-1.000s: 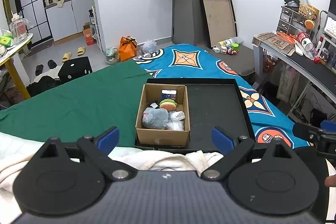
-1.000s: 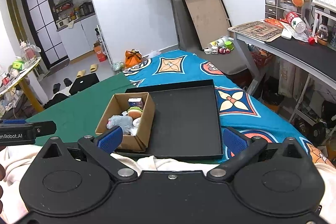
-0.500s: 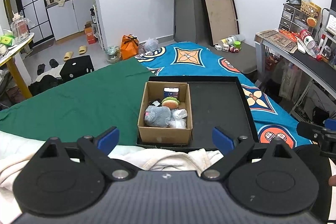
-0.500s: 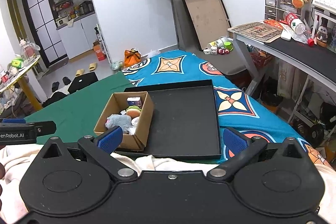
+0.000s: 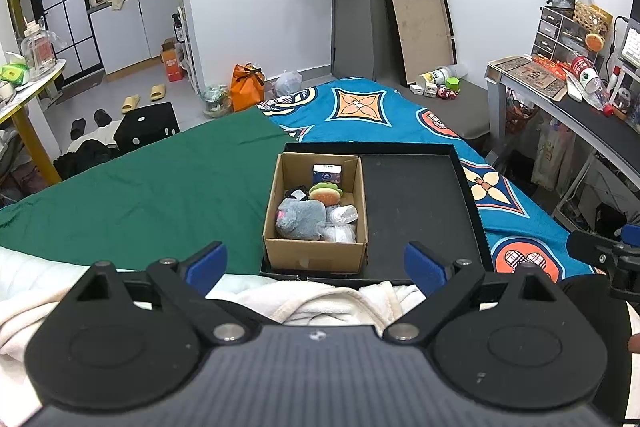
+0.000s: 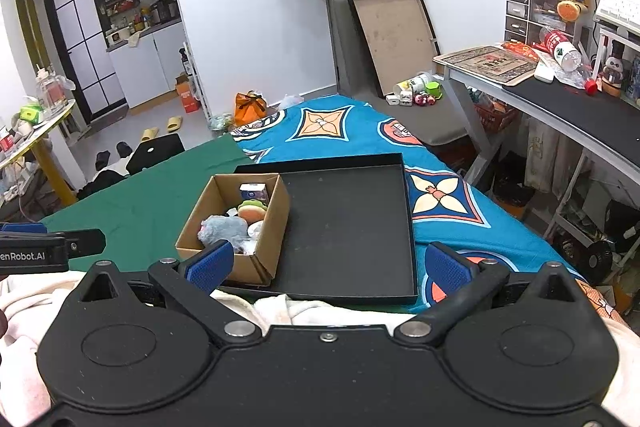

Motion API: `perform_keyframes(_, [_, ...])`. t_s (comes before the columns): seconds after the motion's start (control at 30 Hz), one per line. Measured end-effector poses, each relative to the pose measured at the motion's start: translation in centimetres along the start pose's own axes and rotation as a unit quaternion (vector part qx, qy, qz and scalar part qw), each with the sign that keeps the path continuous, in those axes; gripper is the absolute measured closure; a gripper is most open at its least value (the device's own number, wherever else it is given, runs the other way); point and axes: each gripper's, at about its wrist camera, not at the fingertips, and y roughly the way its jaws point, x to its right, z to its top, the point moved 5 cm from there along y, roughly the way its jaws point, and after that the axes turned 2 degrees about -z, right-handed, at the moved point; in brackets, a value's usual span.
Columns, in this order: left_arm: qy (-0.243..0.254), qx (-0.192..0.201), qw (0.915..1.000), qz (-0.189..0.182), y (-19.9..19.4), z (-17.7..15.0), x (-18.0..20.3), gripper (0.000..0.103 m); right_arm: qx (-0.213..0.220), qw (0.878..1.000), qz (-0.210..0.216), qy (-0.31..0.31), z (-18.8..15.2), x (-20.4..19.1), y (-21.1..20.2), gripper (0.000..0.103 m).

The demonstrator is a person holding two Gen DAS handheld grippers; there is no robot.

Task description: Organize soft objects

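A cardboard box (image 5: pixel 316 251) (image 6: pixel 264 259) sits in the left part of a black tray (image 5: pixel 420 203) (image 6: pixel 352 227) on the bed. Inside lie a grey plush mouse (image 5: pixel 300 219) (image 6: pixel 224 229), a burger plush (image 5: pixel 326 191) (image 6: pixel 253 210), a small tissue pack (image 5: pixel 327 174) (image 6: pixel 253 193) and white wrapped bits (image 5: pixel 342 223). My left gripper (image 5: pixel 316 265) is open, held just short of the box's near wall. My right gripper (image 6: pixel 326 267) is open too, over the tray's near edge, right of the box. Both are empty.
A white fleece blanket (image 5: pixel 320 301) (image 6: pixel 280 307) bunches under both grippers. Green cloth (image 5: pixel 140 195) covers the bed's left, a blue patterned sheet (image 5: pixel 368 111) its right. A desk (image 6: pixel 560 99) with clutter stands at the right. Each gripper shows at the other view's edge (image 5: pixel 604 255) (image 6: pixel 48 251).
Both grippers drifted slightly; the box and tray shifted a little in each view. Both jaws stayed open and nothing was picked up.
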Motion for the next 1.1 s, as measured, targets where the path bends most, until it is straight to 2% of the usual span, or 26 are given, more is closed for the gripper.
perform_keyframes(0.8, [0.001, -0.013, 0.9999, -0.002, 1.0, -0.4, 0.3, 0.009, -0.007, 1.000, -0.003, -0.012, -0.3, -0.2, 0.4, 0.000])
perform_keyframes(1.1, [0.003, -0.005, 1.0000, -0.006, 1.5, 0.0, 0.4, 0.009, -0.012, 1.000, -0.004, -0.008, -0.5, 0.3, 0.8, 0.000])
